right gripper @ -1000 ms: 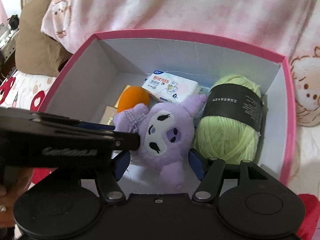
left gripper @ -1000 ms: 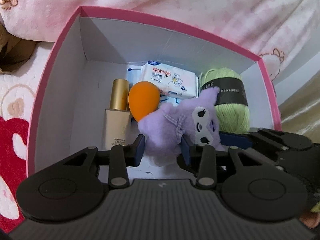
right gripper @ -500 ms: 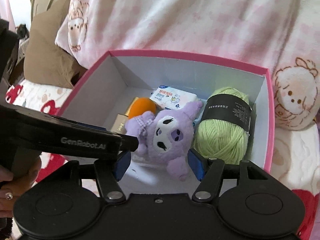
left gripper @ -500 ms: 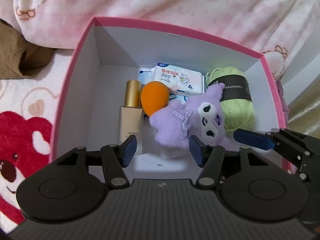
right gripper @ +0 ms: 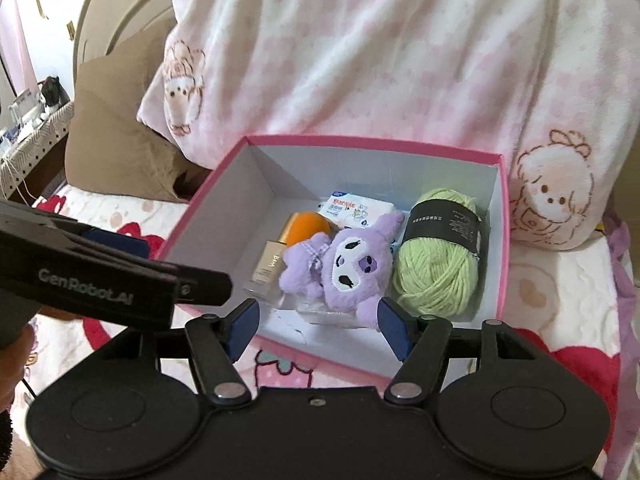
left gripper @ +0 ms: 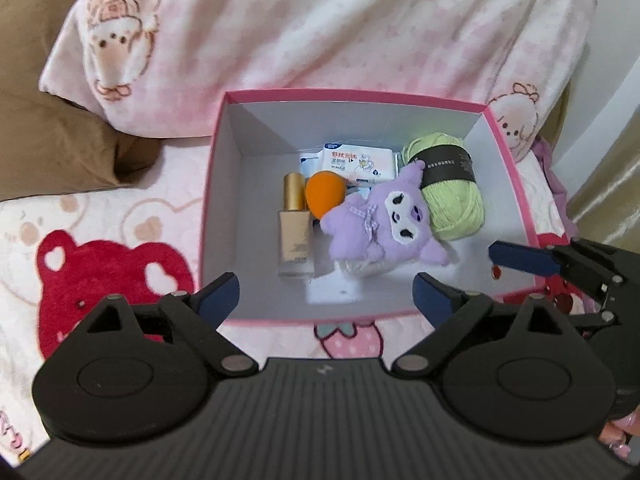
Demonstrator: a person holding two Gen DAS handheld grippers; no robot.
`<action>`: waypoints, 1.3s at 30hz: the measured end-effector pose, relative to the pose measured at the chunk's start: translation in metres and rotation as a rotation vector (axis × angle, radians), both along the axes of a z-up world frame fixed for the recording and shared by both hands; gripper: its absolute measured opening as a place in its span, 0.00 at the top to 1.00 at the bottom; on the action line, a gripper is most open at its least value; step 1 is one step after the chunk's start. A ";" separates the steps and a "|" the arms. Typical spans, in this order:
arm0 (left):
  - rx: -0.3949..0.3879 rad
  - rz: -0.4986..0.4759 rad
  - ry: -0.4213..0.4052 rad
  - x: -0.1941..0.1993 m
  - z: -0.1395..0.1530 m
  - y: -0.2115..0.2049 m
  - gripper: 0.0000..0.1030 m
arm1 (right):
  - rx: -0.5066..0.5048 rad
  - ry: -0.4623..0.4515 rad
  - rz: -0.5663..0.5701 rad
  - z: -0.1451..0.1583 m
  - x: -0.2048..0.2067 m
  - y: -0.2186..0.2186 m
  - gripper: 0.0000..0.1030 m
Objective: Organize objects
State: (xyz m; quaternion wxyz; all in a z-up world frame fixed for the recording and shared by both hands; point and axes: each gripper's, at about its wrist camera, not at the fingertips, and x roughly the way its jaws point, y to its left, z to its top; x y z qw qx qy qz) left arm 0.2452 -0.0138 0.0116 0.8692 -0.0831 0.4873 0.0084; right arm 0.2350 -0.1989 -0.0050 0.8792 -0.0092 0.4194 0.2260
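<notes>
From my left wrist camera, the purple plush toy covers the near end of the tissue pack and one side of the yarn ball. Something pale under the toy is too hidden for me to name. The print on the yarn's black band is too small to read. In my right wrist view, the orange sponge hides most of the gold cap of the bottle, and the toy covers part of the bottle's side. The pink blanket runs past the top edge in both views.
</notes>
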 end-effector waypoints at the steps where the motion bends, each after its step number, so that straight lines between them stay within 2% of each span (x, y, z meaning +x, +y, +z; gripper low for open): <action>1: 0.002 0.000 -0.004 -0.005 0.005 0.000 0.08 | 0.001 -0.002 -0.003 0.003 -0.003 -0.001 0.31; 11: 0.049 0.032 -0.025 -0.058 0.048 0.004 0.05 | 0.011 -0.027 -0.043 0.037 -0.037 -0.012 0.28; 21: 0.081 0.035 -0.021 -0.100 0.069 0.004 0.05 | 0.007 -0.063 -0.049 0.067 -0.074 -0.015 0.25; 25: 0.048 0.038 -0.024 -0.110 0.072 0.006 0.05 | -0.007 -0.071 -0.064 0.071 -0.089 -0.015 0.17; 29: 0.066 0.052 -0.036 -0.123 0.070 0.005 0.05 | -0.052 -0.058 -0.095 0.064 -0.103 -0.011 0.17; 33: 0.041 0.047 -0.023 -0.132 0.066 0.007 0.05 | -0.079 -0.042 -0.109 0.061 -0.116 -0.007 0.15; 35: 0.045 0.044 -0.025 -0.138 0.064 0.006 0.05 | -0.090 -0.043 -0.122 0.062 -0.123 -0.005 0.09; 39: 0.052 0.028 -0.019 -0.148 0.058 0.003 0.05 | -0.090 -0.047 -0.141 0.067 -0.135 -0.002 0.08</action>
